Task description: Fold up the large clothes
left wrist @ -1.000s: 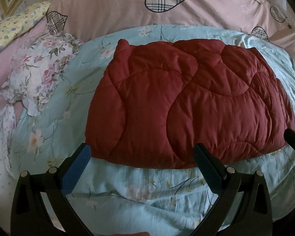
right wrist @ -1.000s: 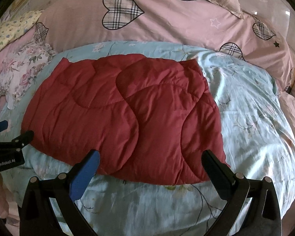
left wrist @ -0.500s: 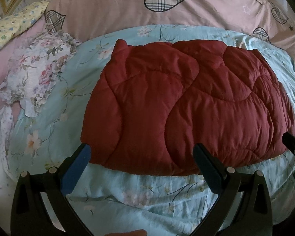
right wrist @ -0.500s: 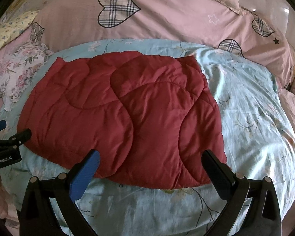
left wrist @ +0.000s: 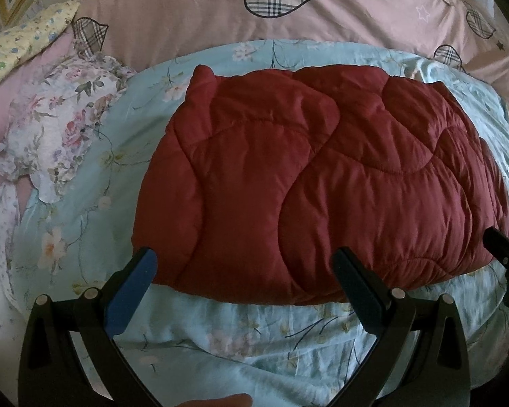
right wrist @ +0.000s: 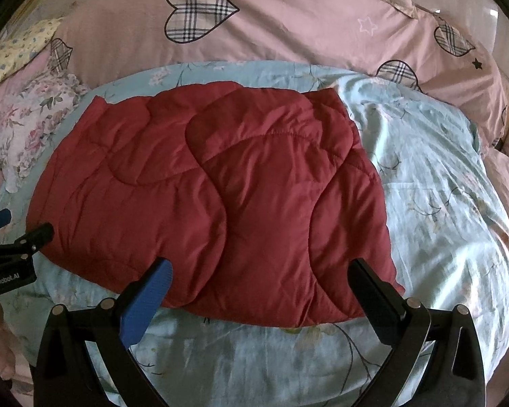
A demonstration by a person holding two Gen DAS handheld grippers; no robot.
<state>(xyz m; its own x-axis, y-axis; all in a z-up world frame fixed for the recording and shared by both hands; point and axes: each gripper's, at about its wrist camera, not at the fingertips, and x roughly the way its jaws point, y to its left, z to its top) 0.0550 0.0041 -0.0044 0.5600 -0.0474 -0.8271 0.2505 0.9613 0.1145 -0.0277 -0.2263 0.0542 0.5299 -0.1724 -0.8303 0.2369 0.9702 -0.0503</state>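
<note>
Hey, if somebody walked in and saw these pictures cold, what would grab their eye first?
The dark red quilted garment would grab them first: it lies spread flat in the middle of a pale blue flowered sheet. Behind it stretches a pink cover printed with plaid hearts. At the near edge of the garment, the left gripper and right gripper both stand open, holding nothing.

One folded dark-red quilted padded garment [left wrist: 322, 183], one light-blue floral bedsheet [right wrist: 441, 203], one pink heart-patterned duvet [right wrist: 288, 27], one white floral frilled cloth [left wrist: 61, 129], two black two-finger grippers [left wrist: 244, 264] [right wrist: 259, 271].
</note>
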